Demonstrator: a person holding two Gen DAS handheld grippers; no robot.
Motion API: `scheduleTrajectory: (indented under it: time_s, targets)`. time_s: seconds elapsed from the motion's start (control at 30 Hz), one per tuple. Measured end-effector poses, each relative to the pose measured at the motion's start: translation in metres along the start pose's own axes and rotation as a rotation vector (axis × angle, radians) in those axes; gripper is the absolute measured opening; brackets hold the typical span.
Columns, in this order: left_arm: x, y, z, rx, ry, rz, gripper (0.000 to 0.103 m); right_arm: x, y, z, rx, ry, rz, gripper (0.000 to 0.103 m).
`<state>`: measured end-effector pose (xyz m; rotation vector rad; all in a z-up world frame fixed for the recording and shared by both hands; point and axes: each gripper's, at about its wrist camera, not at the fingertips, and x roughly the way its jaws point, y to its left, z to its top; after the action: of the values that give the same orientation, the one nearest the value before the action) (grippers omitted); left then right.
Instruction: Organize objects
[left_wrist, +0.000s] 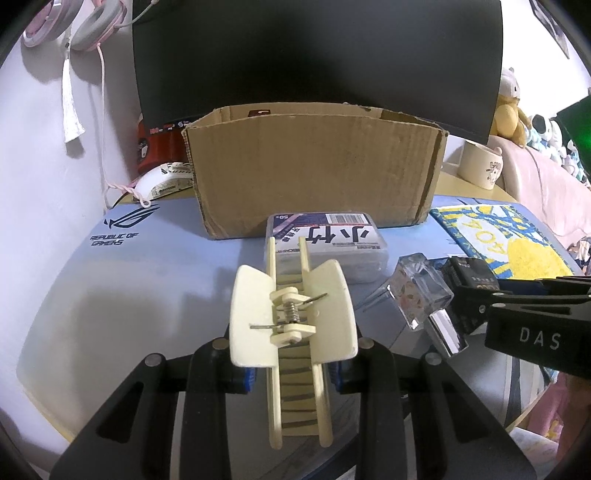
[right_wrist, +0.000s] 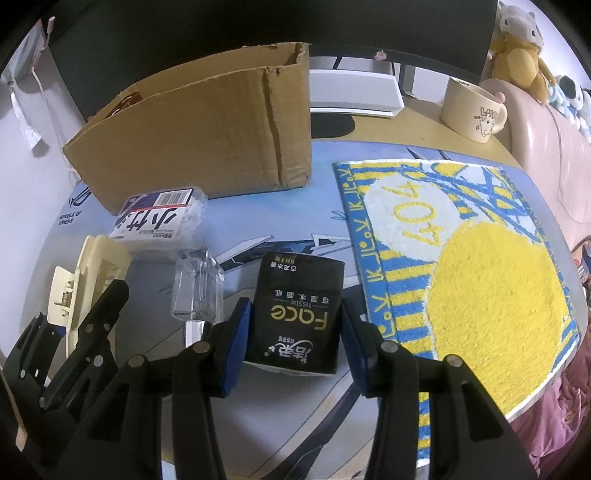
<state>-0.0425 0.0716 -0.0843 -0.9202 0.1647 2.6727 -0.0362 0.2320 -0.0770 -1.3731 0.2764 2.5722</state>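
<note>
My left gripper (left_wrist: 293, 373) is shut on a cream hair claw clip (left_wrist: 295, 317), held above the blue desk mat; the clip also shows in the right wrist view (right_wrist: 85, 284). My right gripper (right_wrist: 295, 347) has its blue pads (right_wrist: 236, 350) on both sides of a black tissue pack (right_wrist: 295, 314) that lies on the mat. A clear perfume bottle (left_wrist: 421, 295) lies between the two grippers, and also shows in the right wrist view (right_wrist: 197, 288). A clear plastic box (left_wrist: 325, 247) with a label lies before the open cardboard box (left_wrist: 314, 166).
A yellow and blue towel (right_wrist: 472, 266) lies at the right. A cream mug (right_wrist: 472, 110) stands at the back right, tape rolls (left_wrist: 166, 181) and a red item at the back left. A dark monitor (left_wrist: 317, 51) stands behind the cardboard box. Headphones hang on the left wall.
</note>
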Motion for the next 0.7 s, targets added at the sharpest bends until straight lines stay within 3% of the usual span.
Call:
scheduleTrajectory:
  time_s: [0.2,0.7]
  targets:
    - [0.002,0.007,0.002,-0.045,0.017,0.007,0.028,-0.003,-0.002,0.001,0.013,-0.01,0.024,0.051]
    - [-0.005,0.015,0.007,-0.046,-0.013,0.081,0.027,-0.014,0.006,0.001,-0.017,-0.061,0.074,0.051]
